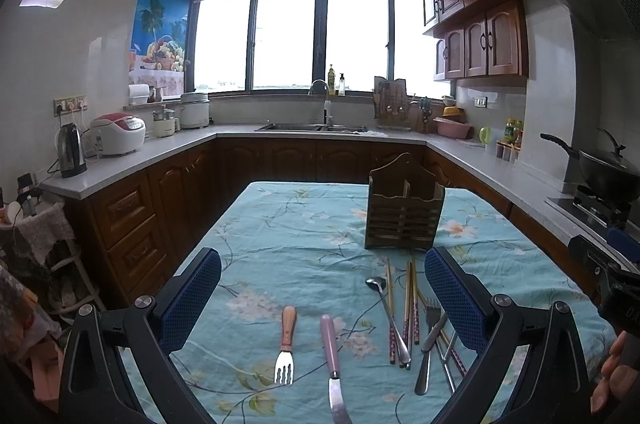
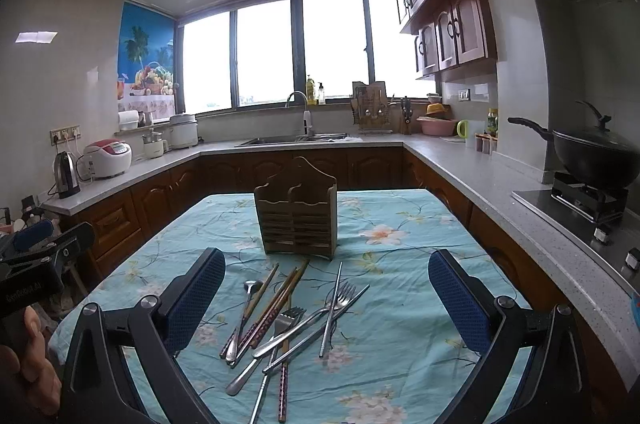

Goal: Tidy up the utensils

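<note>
Utensils (loose) before holder.

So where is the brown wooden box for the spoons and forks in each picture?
Left wrist view: the wooden holder stands upright, right of centre, beyond the right fingertip of the left gripper.
Right wrist view: the holder stands near the centre, just behind the utensil pile.
Shared landmark: the sink faucet under the window.
</note>
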Demonstrator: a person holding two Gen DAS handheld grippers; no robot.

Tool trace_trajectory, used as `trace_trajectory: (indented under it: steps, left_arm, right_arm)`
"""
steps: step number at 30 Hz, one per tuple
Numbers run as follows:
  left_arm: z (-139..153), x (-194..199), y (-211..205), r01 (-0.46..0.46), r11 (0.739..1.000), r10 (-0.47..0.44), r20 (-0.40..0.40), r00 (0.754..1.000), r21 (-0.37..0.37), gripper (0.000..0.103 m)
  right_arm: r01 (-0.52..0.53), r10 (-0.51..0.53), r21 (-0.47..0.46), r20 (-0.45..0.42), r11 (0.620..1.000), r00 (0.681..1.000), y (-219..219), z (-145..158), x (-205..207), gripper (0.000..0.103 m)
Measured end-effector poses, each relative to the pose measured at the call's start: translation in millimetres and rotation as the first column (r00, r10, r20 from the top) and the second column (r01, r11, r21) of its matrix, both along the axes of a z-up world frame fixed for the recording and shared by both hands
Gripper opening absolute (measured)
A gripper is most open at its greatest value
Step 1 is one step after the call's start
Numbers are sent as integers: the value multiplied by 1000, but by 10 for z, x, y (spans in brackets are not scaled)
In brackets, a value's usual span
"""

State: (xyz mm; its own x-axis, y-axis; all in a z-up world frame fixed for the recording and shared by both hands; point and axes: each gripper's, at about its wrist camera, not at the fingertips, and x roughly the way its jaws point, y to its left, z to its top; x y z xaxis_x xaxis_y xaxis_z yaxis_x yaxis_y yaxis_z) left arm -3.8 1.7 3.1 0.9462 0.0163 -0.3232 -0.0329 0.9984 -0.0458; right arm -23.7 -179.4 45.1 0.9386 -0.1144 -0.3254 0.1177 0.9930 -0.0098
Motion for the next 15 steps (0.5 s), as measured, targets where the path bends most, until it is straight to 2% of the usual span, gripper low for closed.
trace_trajectory:
  steps: [15]
  left_arm:
    - [-14,8,7,3,1000,-3,-1,1000,-1,102]
  right_arm:
    - [-4,4,2,1,1000,1000,46,-22,23,103]
